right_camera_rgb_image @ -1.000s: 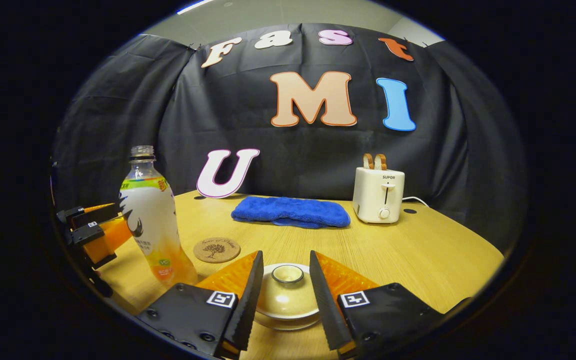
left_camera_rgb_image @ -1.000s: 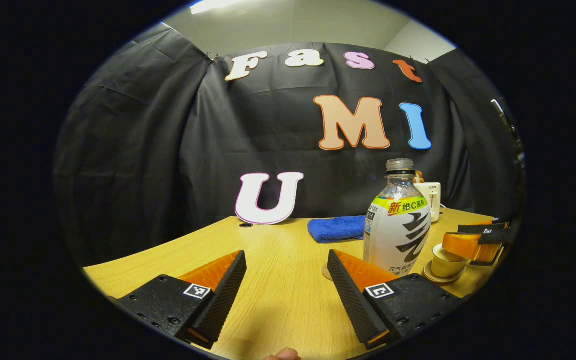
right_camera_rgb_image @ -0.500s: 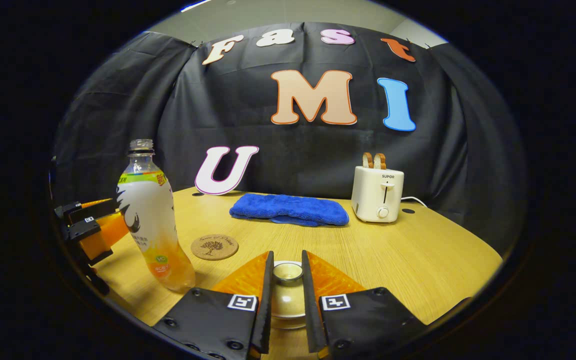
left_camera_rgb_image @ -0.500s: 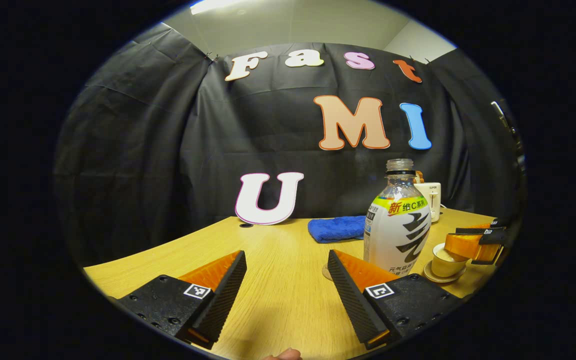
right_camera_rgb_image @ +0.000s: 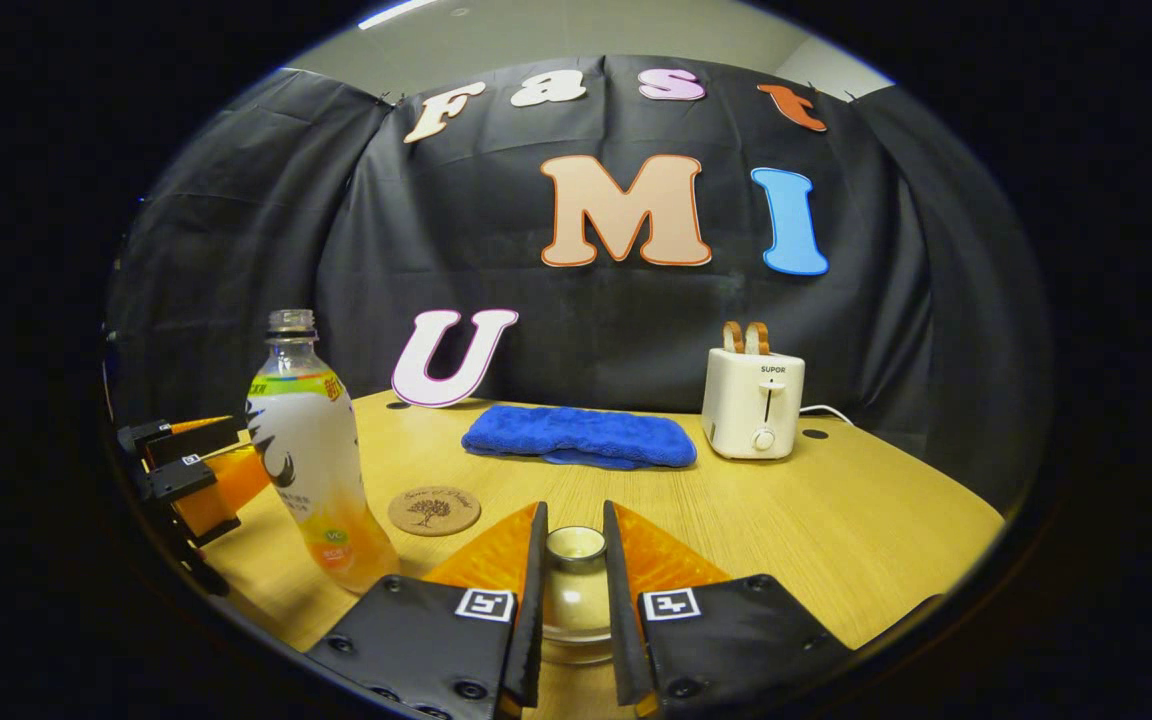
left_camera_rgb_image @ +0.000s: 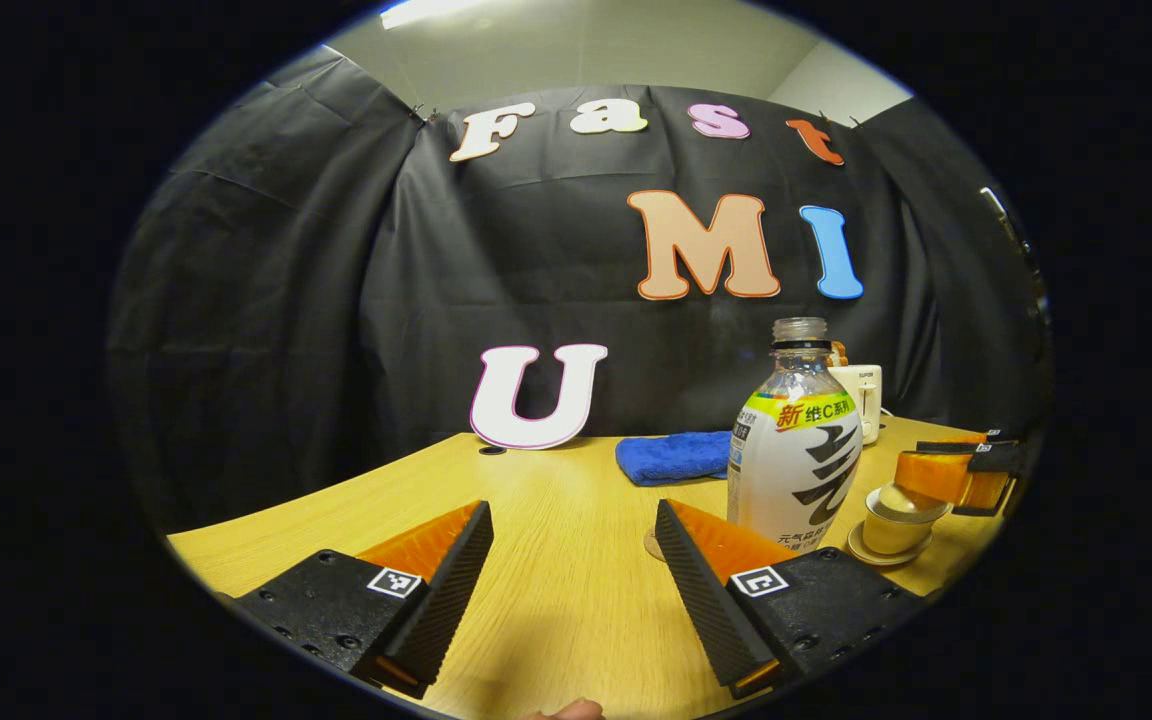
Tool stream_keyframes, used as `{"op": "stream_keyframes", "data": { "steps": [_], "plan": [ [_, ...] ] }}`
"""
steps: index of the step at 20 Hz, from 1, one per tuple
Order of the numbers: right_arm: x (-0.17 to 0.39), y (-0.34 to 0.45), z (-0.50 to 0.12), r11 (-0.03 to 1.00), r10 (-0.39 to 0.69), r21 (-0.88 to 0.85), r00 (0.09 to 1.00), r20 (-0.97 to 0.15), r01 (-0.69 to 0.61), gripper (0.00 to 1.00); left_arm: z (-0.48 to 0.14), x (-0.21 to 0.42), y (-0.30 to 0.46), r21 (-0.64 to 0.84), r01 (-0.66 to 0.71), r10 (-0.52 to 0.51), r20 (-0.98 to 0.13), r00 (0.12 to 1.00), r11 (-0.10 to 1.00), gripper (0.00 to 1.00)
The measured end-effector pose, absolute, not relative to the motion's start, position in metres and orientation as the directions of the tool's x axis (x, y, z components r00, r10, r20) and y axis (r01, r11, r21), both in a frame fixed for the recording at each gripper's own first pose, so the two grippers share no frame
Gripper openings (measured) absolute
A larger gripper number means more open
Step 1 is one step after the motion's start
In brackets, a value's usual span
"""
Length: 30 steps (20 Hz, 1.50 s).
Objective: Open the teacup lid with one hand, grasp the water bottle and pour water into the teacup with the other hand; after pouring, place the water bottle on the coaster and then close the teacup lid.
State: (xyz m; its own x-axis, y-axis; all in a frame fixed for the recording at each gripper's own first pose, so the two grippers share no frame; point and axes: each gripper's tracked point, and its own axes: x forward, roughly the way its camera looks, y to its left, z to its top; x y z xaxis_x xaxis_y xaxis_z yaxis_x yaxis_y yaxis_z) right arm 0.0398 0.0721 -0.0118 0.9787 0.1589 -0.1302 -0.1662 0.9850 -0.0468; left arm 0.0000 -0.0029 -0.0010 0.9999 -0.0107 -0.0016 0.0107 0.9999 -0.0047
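**Bench stock: lid clamped in the right gripper, bottle standing free**

- Right gripper [right_camera_rgb_image: 573, 600]: jaws drawn together on the knob of the lid [right_camera_rgb_image: 575, 545], one finger pressing each side. In the left gripper view the lid sits tilted, lifted just clear of the teacup's rim.
- Teacup [left_camera_rgb_image: 891, 530]: cream, on a saucer [left_camera_rgb_image: 861, 553] at the near right part of the bench [left_camera_rgb_image: 556, 600], just beside the bottle.
- Left gripper [left_camera_rgb_image: 571, 560]: jaws wide apart, holding nothing, low over bare bench; the bottle is just past its right finger.
- Bottle [right_camera_rgb_image: 316, 465]: clear plastic, no cap, upright on the bench, white and orange label. In the right gripper view it stands left of the lid, with the left gripper beyond it at the picture's left edge.
- Coaster [right_camera_rgb_image: 434, 510]: round cork disc with a tree print, flat on the bench, bare, near the bottle and apart from it.
- Cloth [right_camera_rgb_image: 579, 436]: blue, folded, toward the back of the bench.
- Toaster [right_camera_rgb_image: 753, 402]: white, two slices standing up from its slots, back right, a cord running off behind.
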Motion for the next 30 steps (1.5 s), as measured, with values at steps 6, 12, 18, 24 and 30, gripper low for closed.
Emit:
{"op": "stream_keyframes", "data": {
  "steps": [6, 12, 18, 24, 30],
  "plan": [
    [0.037, 0.057, 0.006, 0.990, 0.138, -0.025, 0.986, -0.094, -0.141, 0.33, 0.000, -0.004, -0.014, -0.002, 0.089, -0.089, 0.001, 0.996, 0.996, 0.96],
    [0.037, 0.040, 0.013, 0.993, 0.111, -0.022, 0.990, -0.084, -0.114, 0.34, -0.001, -0.020, -0.021, 0.011, 0.151, -0.151, -0.010, 0.989, 0.988, 0.96],
    [0.034, 0.033, 0.020, 0.994, 0.105, -0.009, 0.992, -0.073, -0.106, 0.34, 0.000, -0.039, -0.040, 0.003, 0.240, -0.240, -0.009, 0.971, 0.971, 0.95],
    [0.026, 0.020, 0.029, 0.996, 0.091, -0.004, 0.994, -0.052, -0.091, 0.33, -0.001, -0.047, -0.068, -0.032, 0.334, -0.335, -0.026, 0.942, 0.942, 0.95],
    [0.020, -0.007, 0.040, 0.999, 0.049, 0.018, 0.998, -0.042, -0.049, 0.33, -0.003, -0.038, -0.094, -0.073, 0.388, -0.392, -0.041, 0.919, 0.919, 0.96]
  ]
}}
